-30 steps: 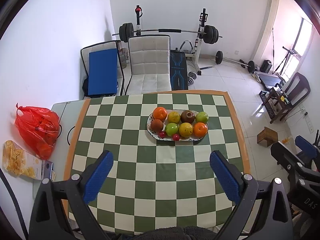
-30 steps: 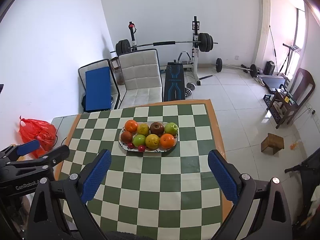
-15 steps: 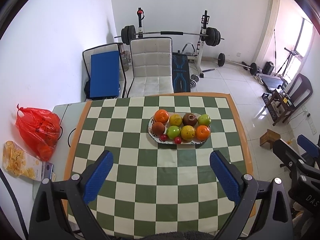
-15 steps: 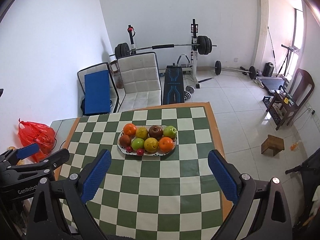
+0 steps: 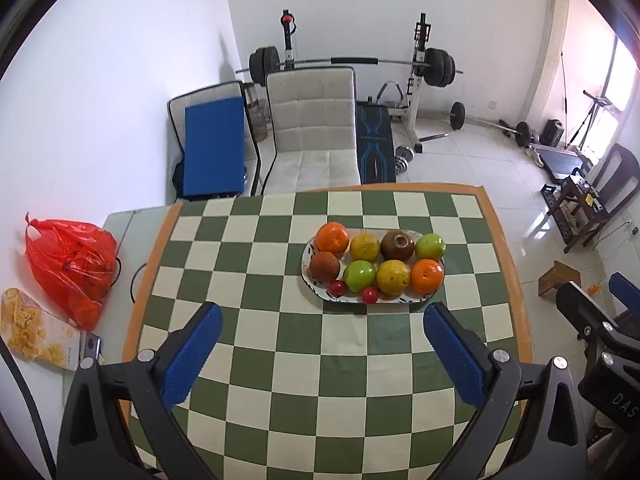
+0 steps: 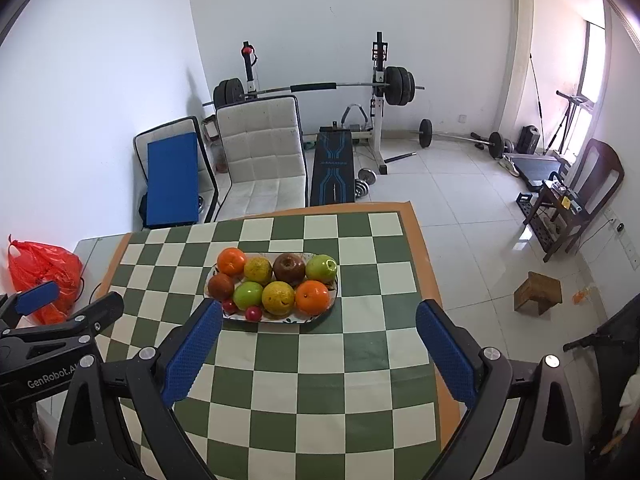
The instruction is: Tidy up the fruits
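Observation:
An oval white plate on the checkered table holds two oranges, two yellow fruits, two green apples, two brown fruits and two small red ones. My left gripper hovers open over the near half of the table, short of the plate. My right gripper is also open and empty, its left finger close to the plate's near edge. Each gripper shows at the edge of the other's view.
A red plastic bag and a snack box lie on the grey surface left of the table. Behind the table stand a white chair, a blue pad and a barbell rack. A small wooden stool sits on the floor.
Both grippers have pulled back and up a little, so the plate sits slightly lower in the views. Both stay open; the fruit has not moved.

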Motion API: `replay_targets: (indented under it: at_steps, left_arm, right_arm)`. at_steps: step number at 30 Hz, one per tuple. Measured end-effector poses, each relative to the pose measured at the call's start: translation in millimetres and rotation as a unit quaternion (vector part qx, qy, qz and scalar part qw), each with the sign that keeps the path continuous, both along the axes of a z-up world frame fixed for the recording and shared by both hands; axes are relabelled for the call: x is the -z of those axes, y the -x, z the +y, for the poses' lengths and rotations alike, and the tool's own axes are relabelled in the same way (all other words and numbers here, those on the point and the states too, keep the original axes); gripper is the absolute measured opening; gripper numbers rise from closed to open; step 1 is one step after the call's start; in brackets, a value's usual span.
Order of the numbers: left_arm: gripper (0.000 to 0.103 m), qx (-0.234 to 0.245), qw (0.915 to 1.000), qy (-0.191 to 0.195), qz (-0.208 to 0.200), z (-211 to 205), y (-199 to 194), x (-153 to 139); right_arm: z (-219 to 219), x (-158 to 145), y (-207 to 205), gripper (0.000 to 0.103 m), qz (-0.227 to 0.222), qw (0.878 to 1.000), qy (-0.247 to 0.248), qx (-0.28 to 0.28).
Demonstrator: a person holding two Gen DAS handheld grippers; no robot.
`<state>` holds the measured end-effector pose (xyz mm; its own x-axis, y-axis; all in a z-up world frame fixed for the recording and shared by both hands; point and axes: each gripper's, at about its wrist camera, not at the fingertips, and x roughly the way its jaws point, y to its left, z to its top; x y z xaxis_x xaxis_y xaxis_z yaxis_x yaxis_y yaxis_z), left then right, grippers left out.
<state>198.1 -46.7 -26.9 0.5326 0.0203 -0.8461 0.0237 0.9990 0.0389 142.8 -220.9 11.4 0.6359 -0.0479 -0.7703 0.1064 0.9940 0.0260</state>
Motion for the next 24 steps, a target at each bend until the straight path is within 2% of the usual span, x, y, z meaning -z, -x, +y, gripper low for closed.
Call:
replay_targets:
  at_steps: [12,24]
  left_arm:
    - [0.103,-0.014,0.9994,-0.017,0.025,-2,-19,37]
    - [0.103,-0.014,0.9993,-0.019,0.03,-1,-25,43]
  right_arm:
    - [-10,52,-33,0.099,0.035,0.999,0.0,0.002]
    - [-16,63,-45,0.099,0.044,0.999,0.001,-0.005]
